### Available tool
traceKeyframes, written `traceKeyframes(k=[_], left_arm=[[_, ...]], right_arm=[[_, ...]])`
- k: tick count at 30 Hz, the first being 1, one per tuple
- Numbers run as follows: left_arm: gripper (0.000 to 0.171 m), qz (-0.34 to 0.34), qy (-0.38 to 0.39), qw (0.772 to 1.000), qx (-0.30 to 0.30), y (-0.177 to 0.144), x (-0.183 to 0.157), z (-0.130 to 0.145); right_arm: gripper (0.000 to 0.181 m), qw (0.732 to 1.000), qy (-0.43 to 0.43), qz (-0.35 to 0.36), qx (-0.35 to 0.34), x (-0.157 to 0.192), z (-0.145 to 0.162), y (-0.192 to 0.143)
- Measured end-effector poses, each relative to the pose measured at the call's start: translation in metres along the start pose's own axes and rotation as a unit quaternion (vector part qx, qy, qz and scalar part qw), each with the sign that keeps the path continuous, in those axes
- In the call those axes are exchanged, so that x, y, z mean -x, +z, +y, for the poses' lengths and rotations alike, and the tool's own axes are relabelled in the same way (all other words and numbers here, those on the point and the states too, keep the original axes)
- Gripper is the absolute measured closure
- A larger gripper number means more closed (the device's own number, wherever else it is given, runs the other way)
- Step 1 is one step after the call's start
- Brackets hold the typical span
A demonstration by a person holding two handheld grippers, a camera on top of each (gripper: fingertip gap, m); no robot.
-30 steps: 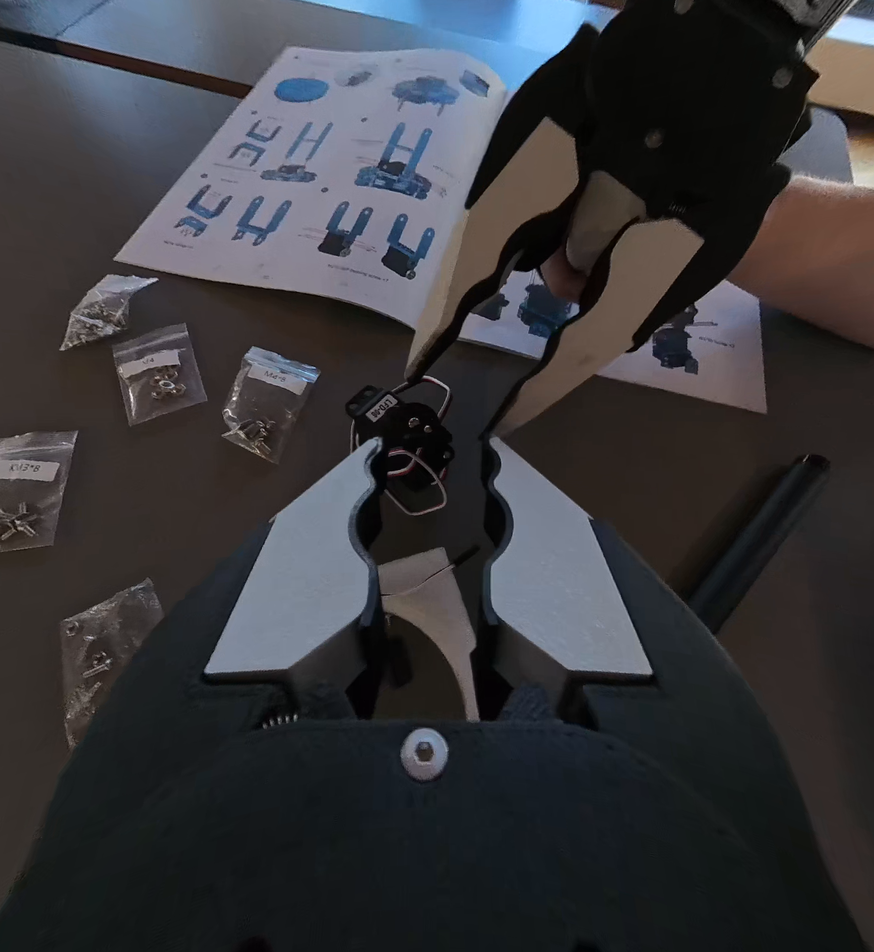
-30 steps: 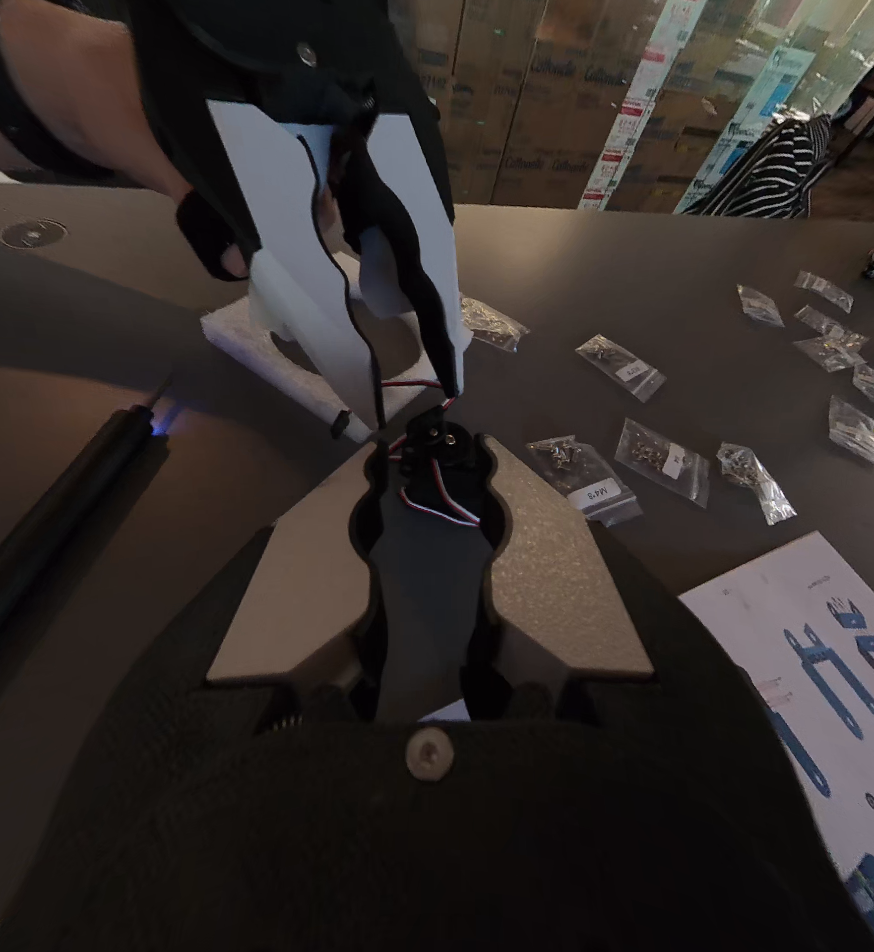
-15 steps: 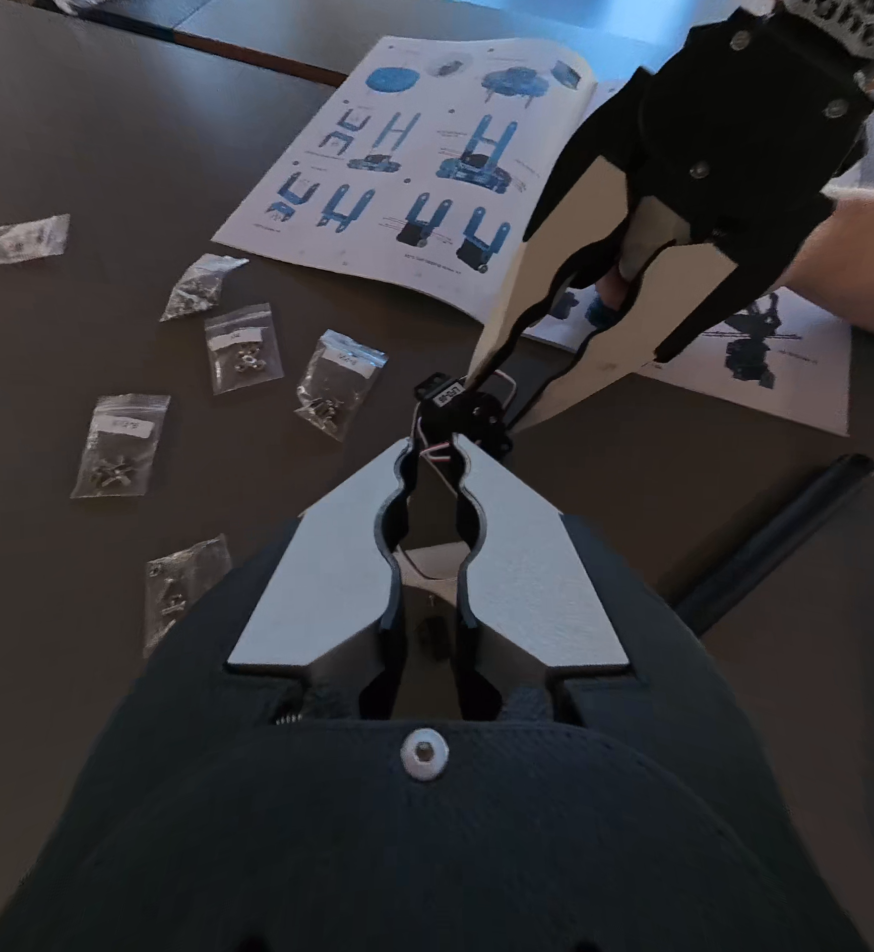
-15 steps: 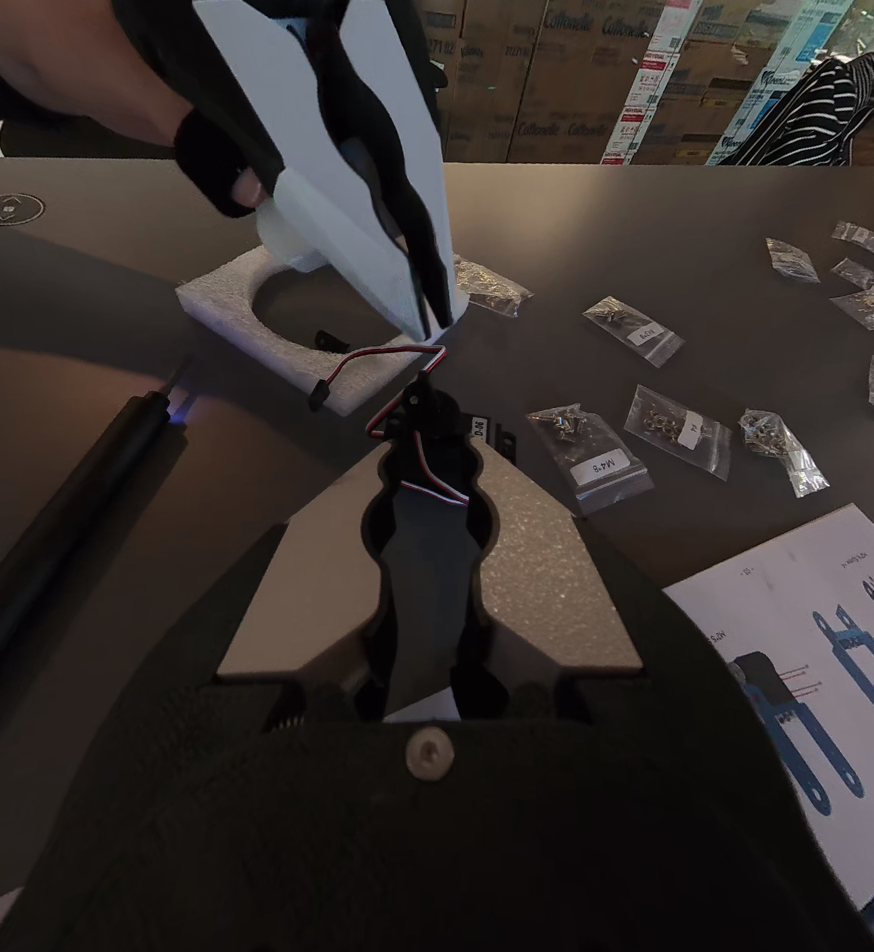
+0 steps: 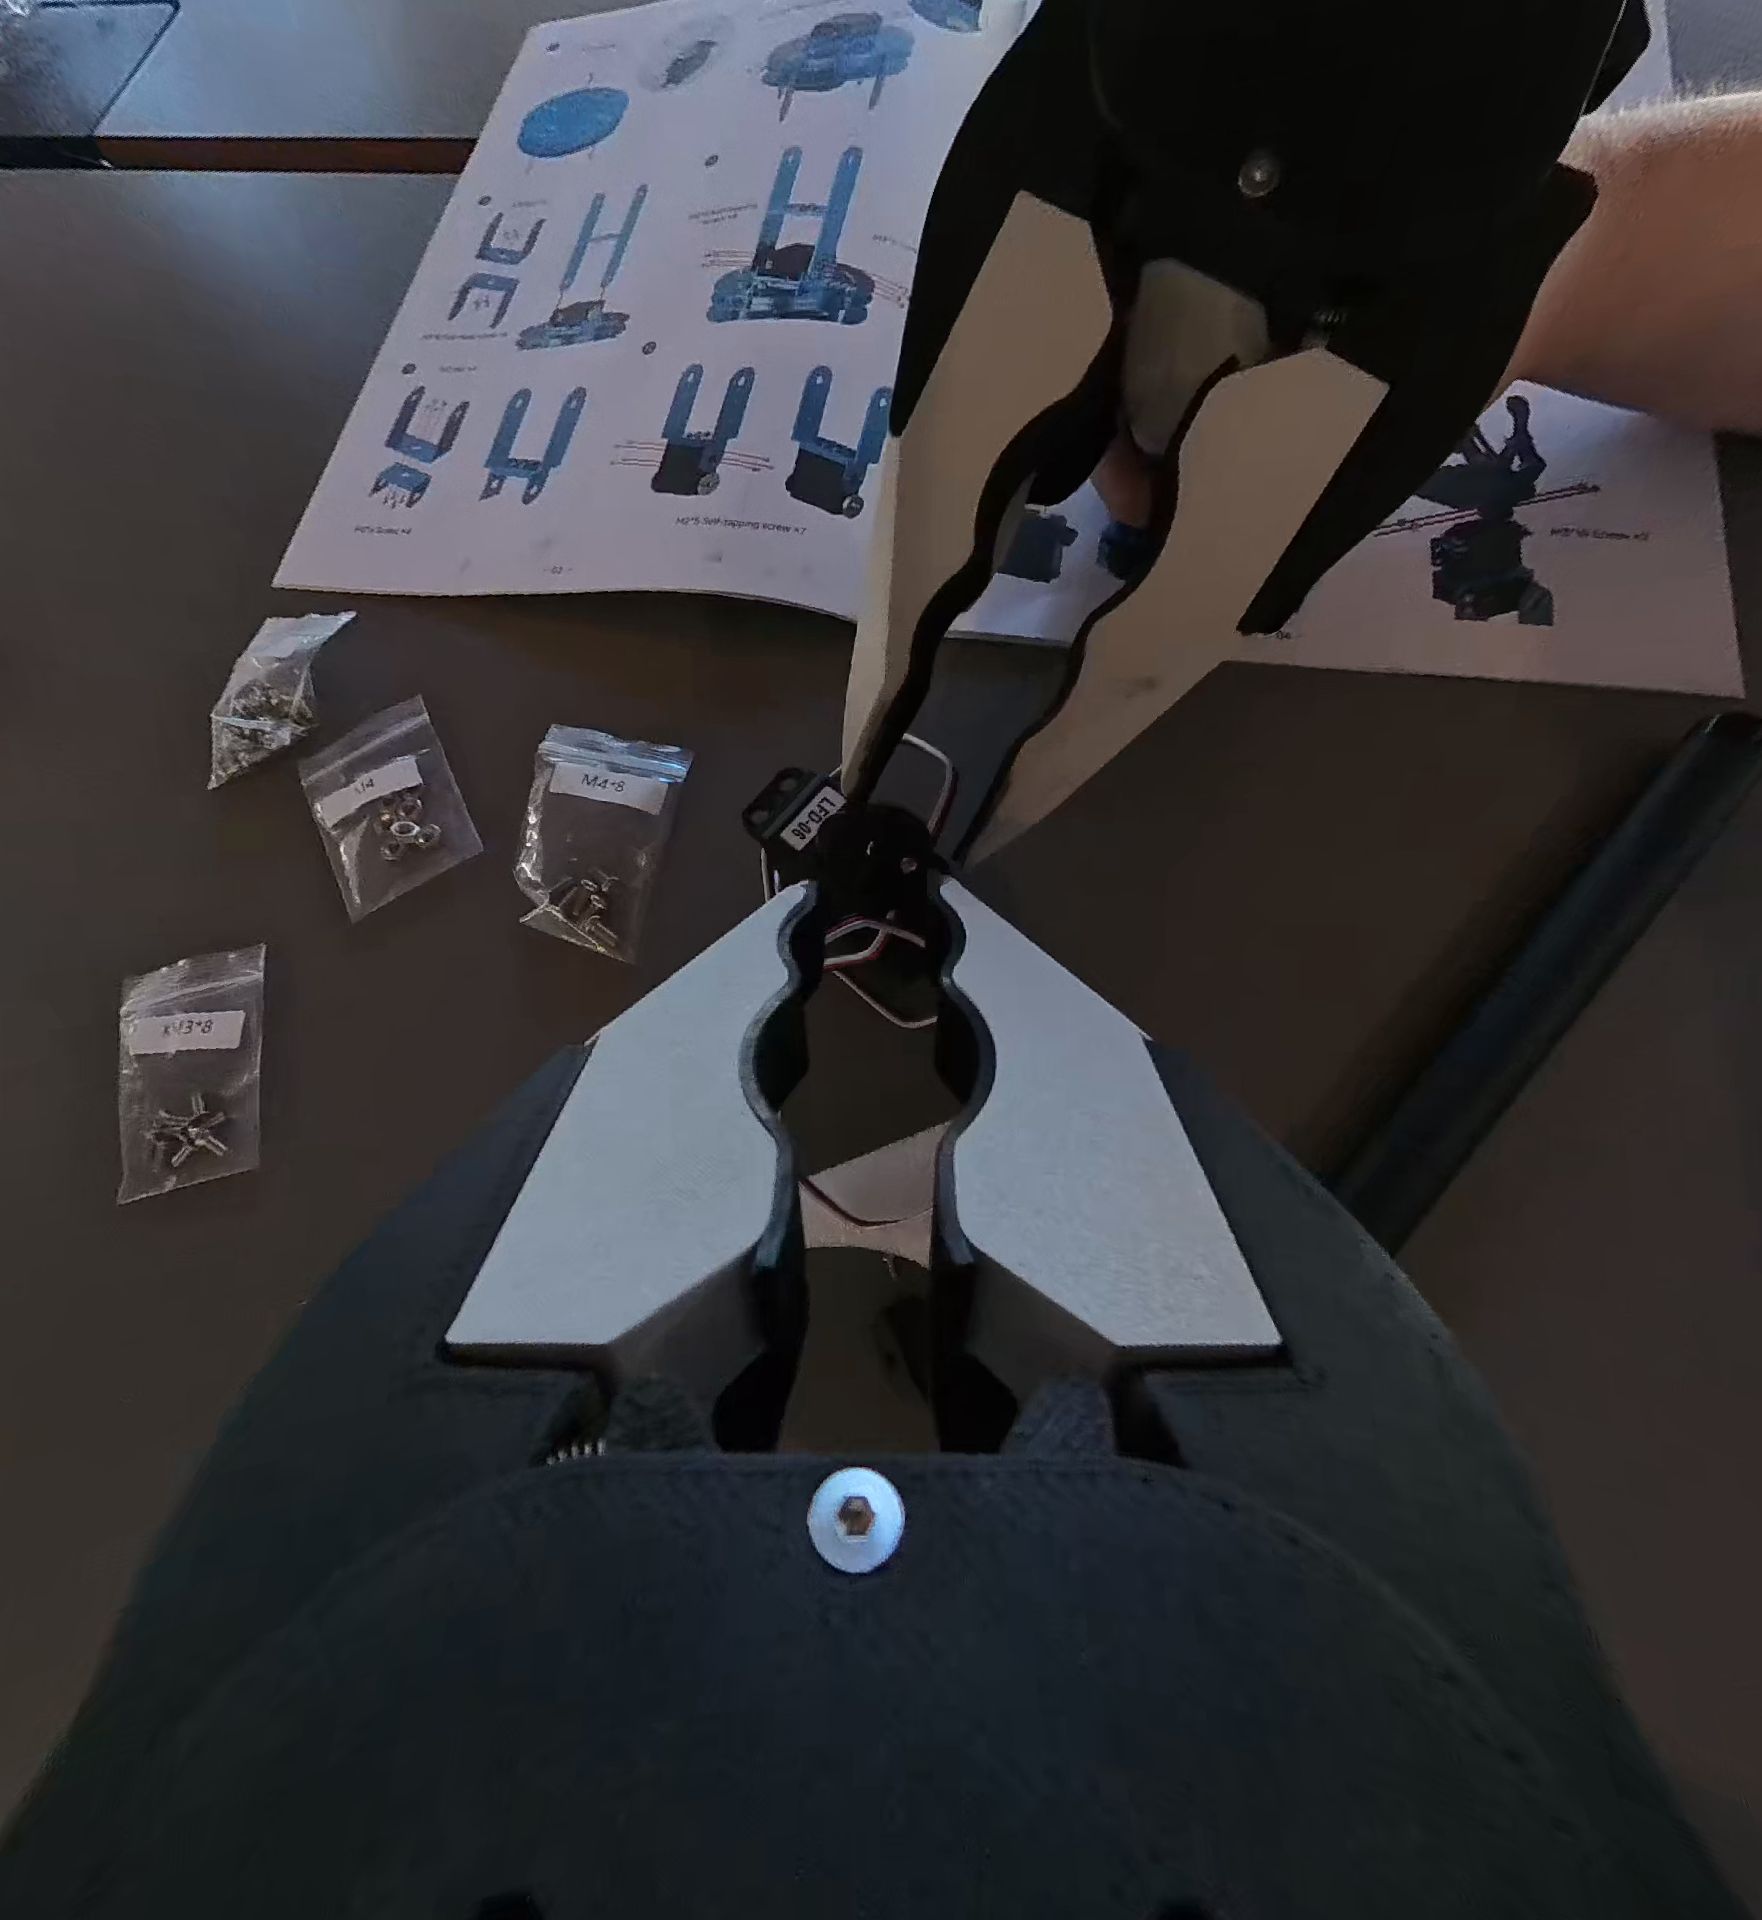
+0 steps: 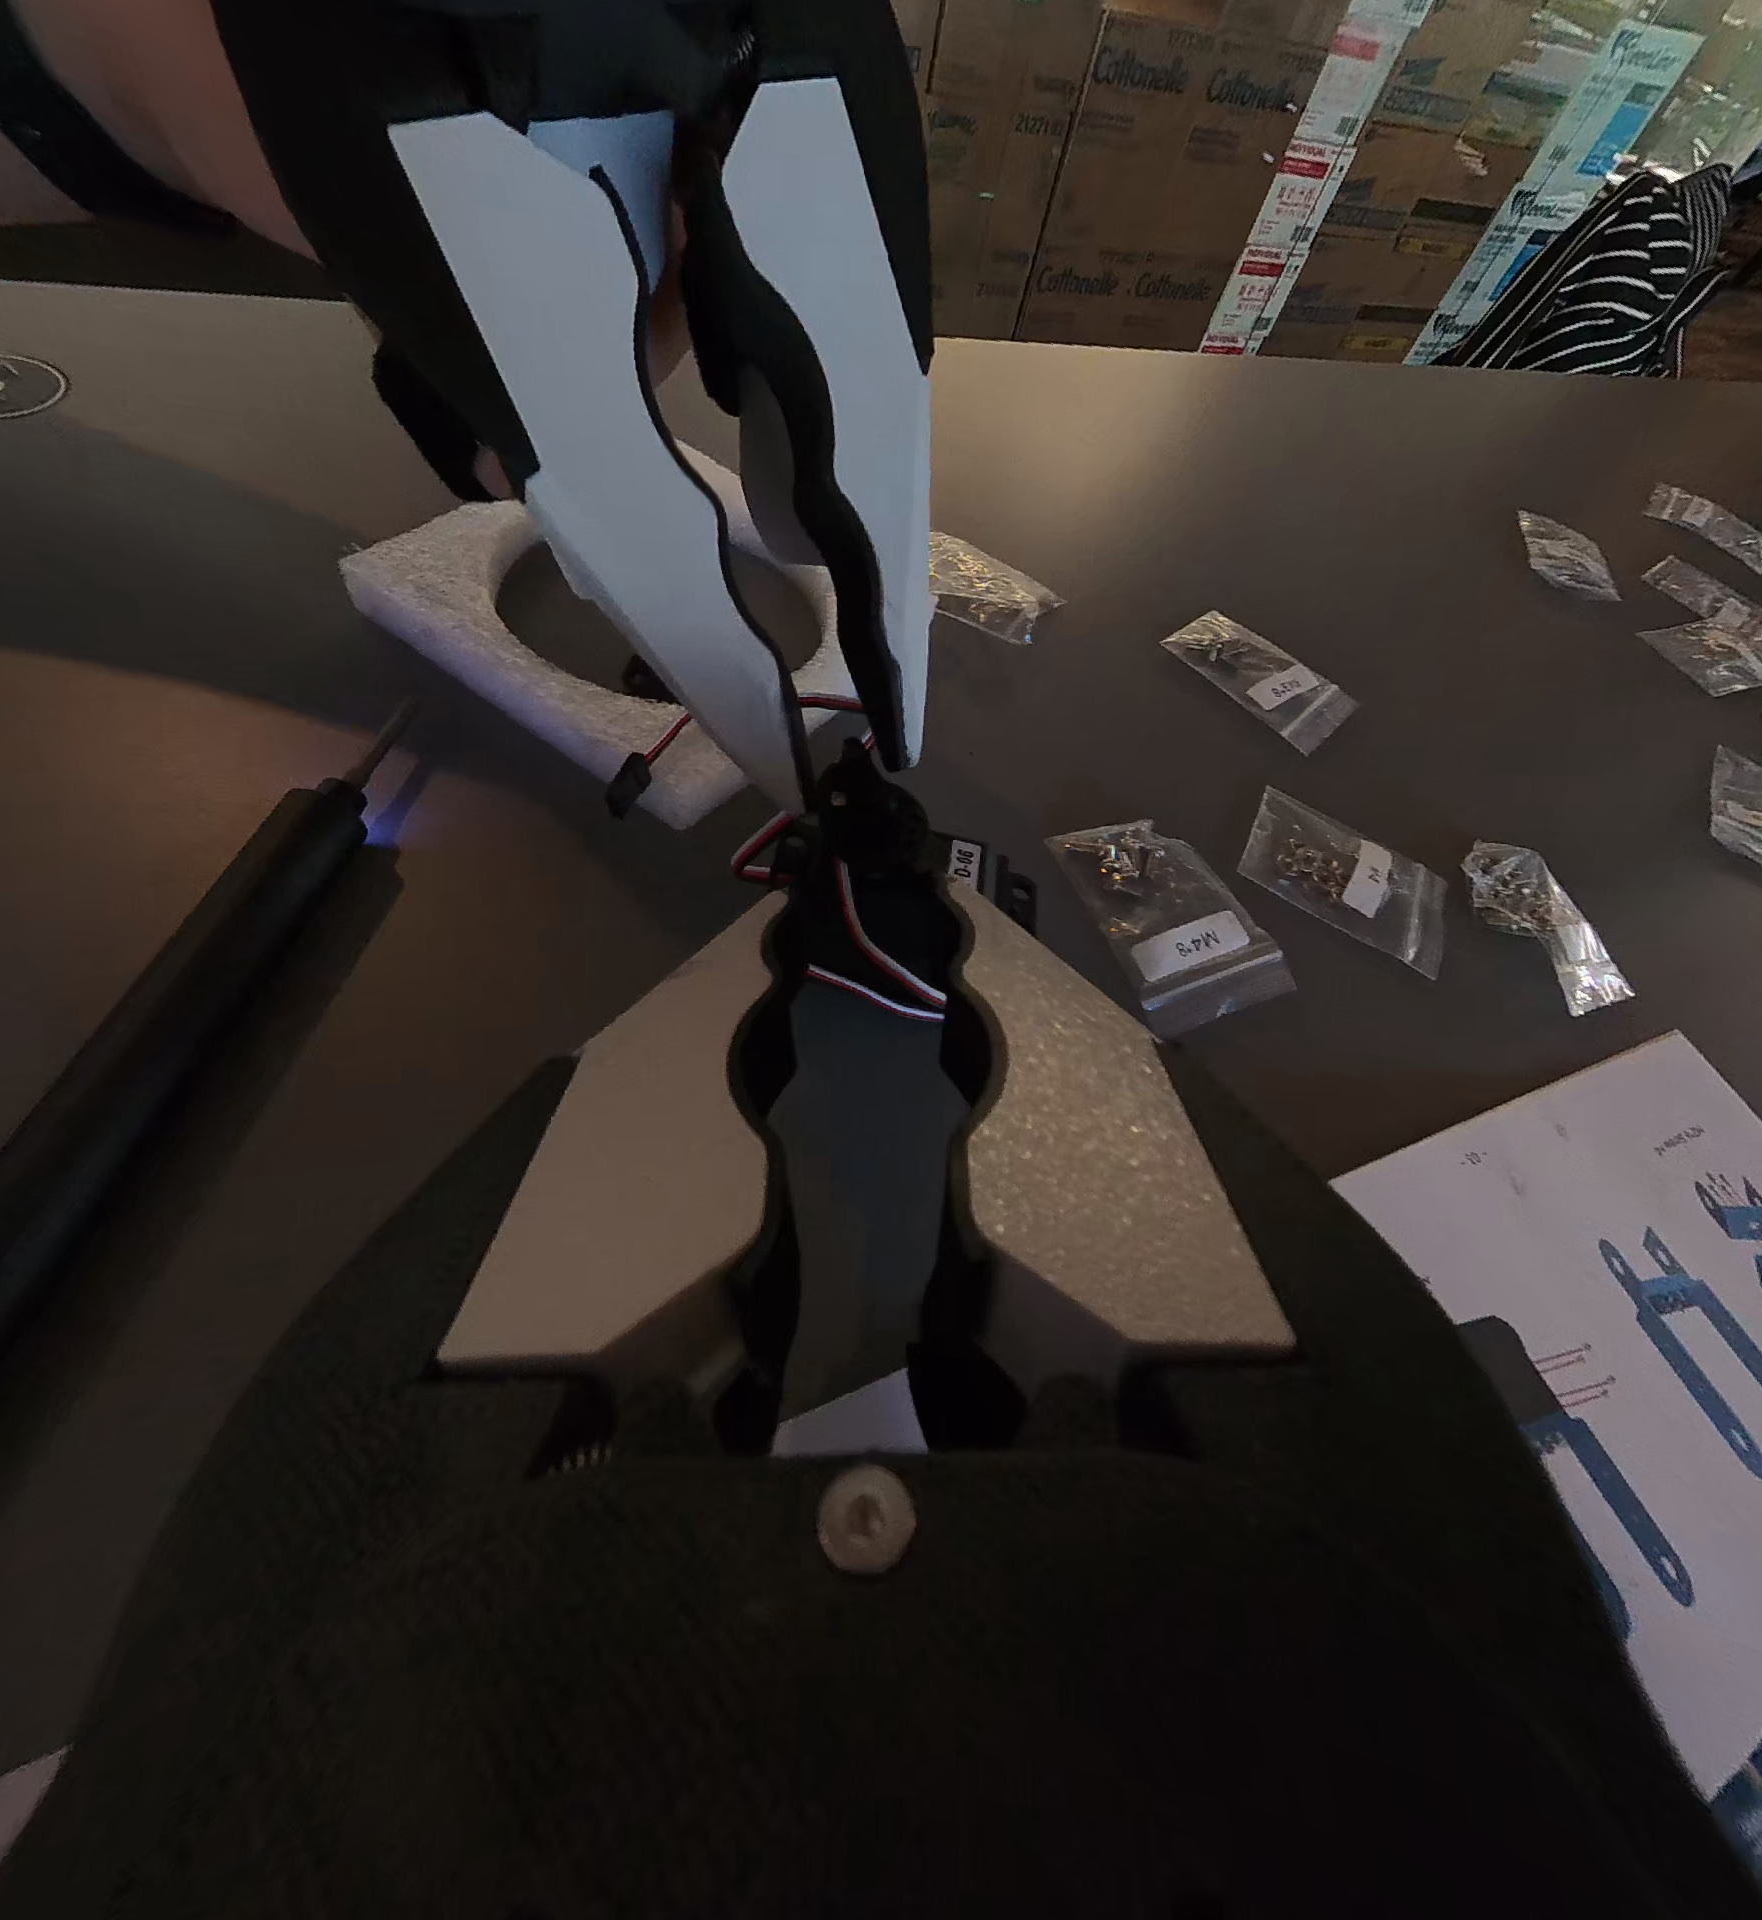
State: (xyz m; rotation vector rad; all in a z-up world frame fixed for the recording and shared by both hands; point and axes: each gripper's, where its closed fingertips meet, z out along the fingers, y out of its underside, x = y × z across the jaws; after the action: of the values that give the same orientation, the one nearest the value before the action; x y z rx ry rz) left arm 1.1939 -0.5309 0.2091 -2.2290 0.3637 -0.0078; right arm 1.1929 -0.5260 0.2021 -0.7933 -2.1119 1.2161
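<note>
- The small black servo [image 5: 861, 847] sits on the dark desk [image 5: 129, 416]; it is the thing both grippers meet at.
- The left gripper [image 5: 869, 896] has its fingers [image 5: 648, 1143] a little apart, one on each side of the servo; I cannot tell if they press it.
- The servo's red, white and black wire [image 5: 882, 940] loops through the gap between those fingers.
- The right gripper [image 6: 869, 914] comes at the servo from the other side; its fingers are also a little apart, tips at the servo — a firm hold cannot be told.
- Just left of the servo, in the left wrist view, lie little clear bags of screws [image 5: 596, 836]; beyond it lies an open paper booklet [image 5: 648, 312] with blue drawings.
- To the servo's right lies a long black tool [image 5: 1552, 977]; on the left gripper's side of the servo rests a white foam piece [image 6: 461, 603] with a round hole.
</note>
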Motion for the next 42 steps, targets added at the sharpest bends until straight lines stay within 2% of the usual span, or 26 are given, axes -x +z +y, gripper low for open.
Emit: traceKeyframes(k=[7,11,15,18,24,27,33,38,42], left_arm=[[0.156,0.029,0.007,1.000,0.000,-0.004,0.004,0.001],[0.143,0.053,0.023,0.998,-0.006,-0.006,0.003,-0.004],[0.142,0.083,0.045,0.996,-0.001,-0.004,0.002,-0.006],[0.136,0.088,0.042,0.995,0.007,0.000,0.005,-0.007],[0.138,0.092,0.052,0.994,0.012,0.008,0.000,-0.010],[0.139,0.103,0.038,0.994,0.007,0.004,0.001,-0.008],[0.144,0.186,-0.007,0.982,-0.034,-0.012,0.001,-0.013],[0.147,0.245,-0.043,0.967,-0.058,-0.011,0.009,-0.022],[0.150,0.260,-0.045,0.963,-0.055,-0.007,0.012,-0.017]], right_arm=[[0.162,1.000,-0.004,0.004,0.004,-0.004,0.003,-0.002],[0.162,1.000,-0.007,0.004,0.003,-0.004,0.003,-0.003],[0.162,1.000,-0.007,-0.002,-0.004,-0.002,0.001,-0.004],[0.157,1.000,-0.001,-0.014,-0.018,0.004,-0.004,-0.005],[0.157,1.000,0.010,-0.012,-0.026,0.003,-0.005,-0.008],[0.157,0.999,0.016,-0.011,-0.032,0.002,-0.007,-0.010],[0.152,0.998,0.043,-0.004,-0.043,0.002,-0.012,-0.006],[0.158,0.997,0.058,0.002,-0.041,-0.002,-0.013,-0.002],[0.159,0.997,0.066,0.002,-0.051,-0.003,-0.014,-0.004]])
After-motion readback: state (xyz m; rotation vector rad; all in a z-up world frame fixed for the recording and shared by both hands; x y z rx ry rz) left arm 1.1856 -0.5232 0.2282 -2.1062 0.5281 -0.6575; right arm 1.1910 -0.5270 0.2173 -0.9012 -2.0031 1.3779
